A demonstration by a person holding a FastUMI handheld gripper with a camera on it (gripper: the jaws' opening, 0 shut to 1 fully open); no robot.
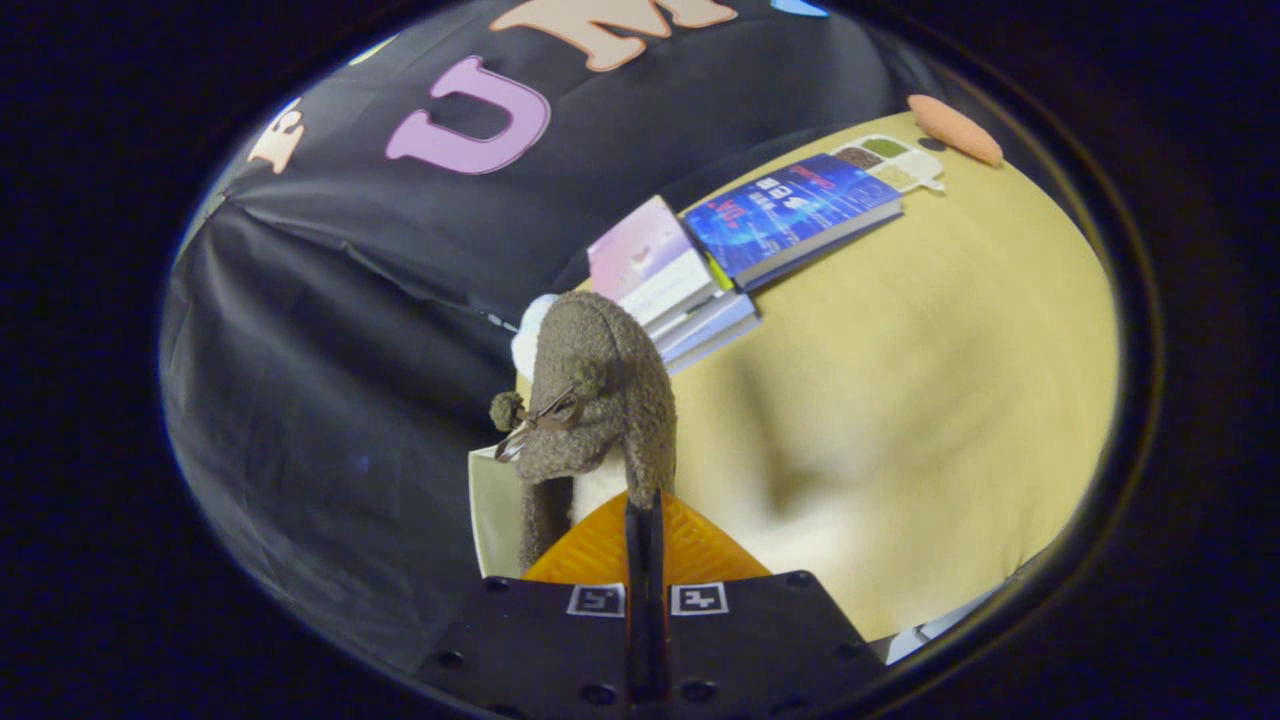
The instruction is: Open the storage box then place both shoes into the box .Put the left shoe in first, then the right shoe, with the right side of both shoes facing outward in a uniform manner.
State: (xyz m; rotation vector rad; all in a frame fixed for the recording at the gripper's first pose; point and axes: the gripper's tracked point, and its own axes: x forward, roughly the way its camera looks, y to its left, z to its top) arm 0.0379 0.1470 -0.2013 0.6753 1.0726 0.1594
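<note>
My gripper [645,500] is shut on a fuzzy brown shoe [595,400], both fingers pinching its rim at the near end. The shoe hangs lifted and tilted, toe pointing away, with a small bow and a pompom on its left side. Just below and left of the shoe shows a pale panel [495,510], an edge of the storage box as far as I can tell. The yellow table [900,400] lies beyond and to the right of the fingers.
A stack of books [665,280] lies on the table beyond the shoe, and a blue book [795,210] lies right of it. Farther off are a small palette-like tray [895,160] and an orange oval object [955,130]. The black cloth wall stands to the left.
</note>
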